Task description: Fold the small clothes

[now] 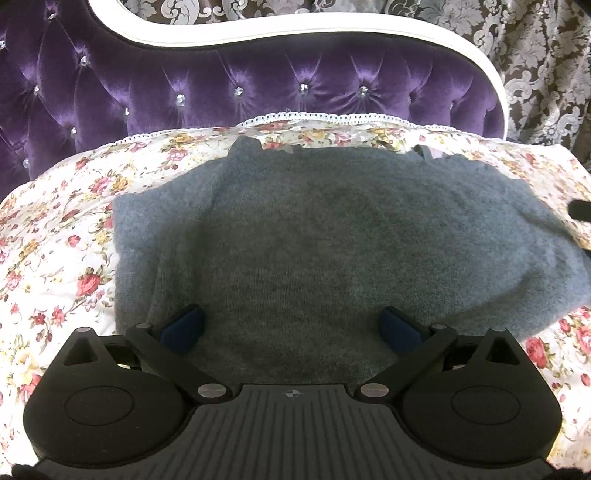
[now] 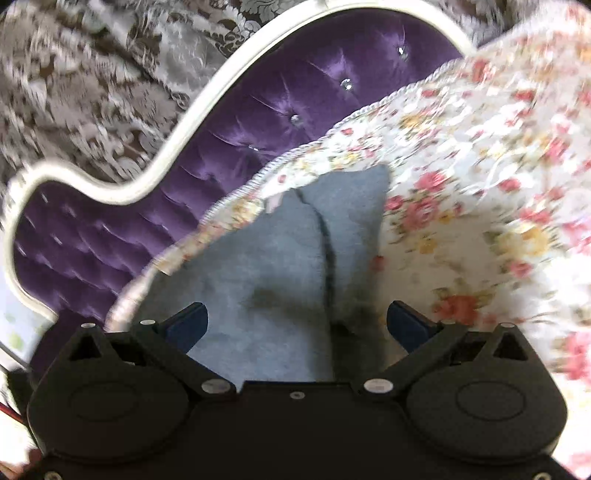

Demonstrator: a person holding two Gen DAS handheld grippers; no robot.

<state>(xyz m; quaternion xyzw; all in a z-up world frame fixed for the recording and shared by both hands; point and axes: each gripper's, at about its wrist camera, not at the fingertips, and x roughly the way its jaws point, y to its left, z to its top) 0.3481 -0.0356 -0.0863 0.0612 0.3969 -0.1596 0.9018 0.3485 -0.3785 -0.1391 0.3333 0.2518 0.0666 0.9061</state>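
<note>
A grey knitted sweater [image 1: 314,229] lies spread on a floral bedspread [image 1: 55,236]. My left gripper [image 1: 291,326] is open, its blue-padded fingers [image 1: 183,328] wide apart just over the sweater's near edge, holding nothing. In the right wrist view, which is blurred, the sweater [image 2: 266,258] shows a folded part with a dark crease. My right gripper [image 2: 297,325] is open above it, its fingers [image 2: 408,325] apart and empty. A dark tip at the left wrist view's right edge [image 1: 580,208] is the other gripper, by the sweater's right side.
A purple tufted headboard [image 1: 221,85] with a white frame [image 1: 258,35] stands behind the bed; it also shows in the right wrist view [image 2: 295,110]. Patterned damask wall covering [image 1: 546,62] lies beyond. The bedspread [image 2: 480,184] extends around the sweater.
</note>
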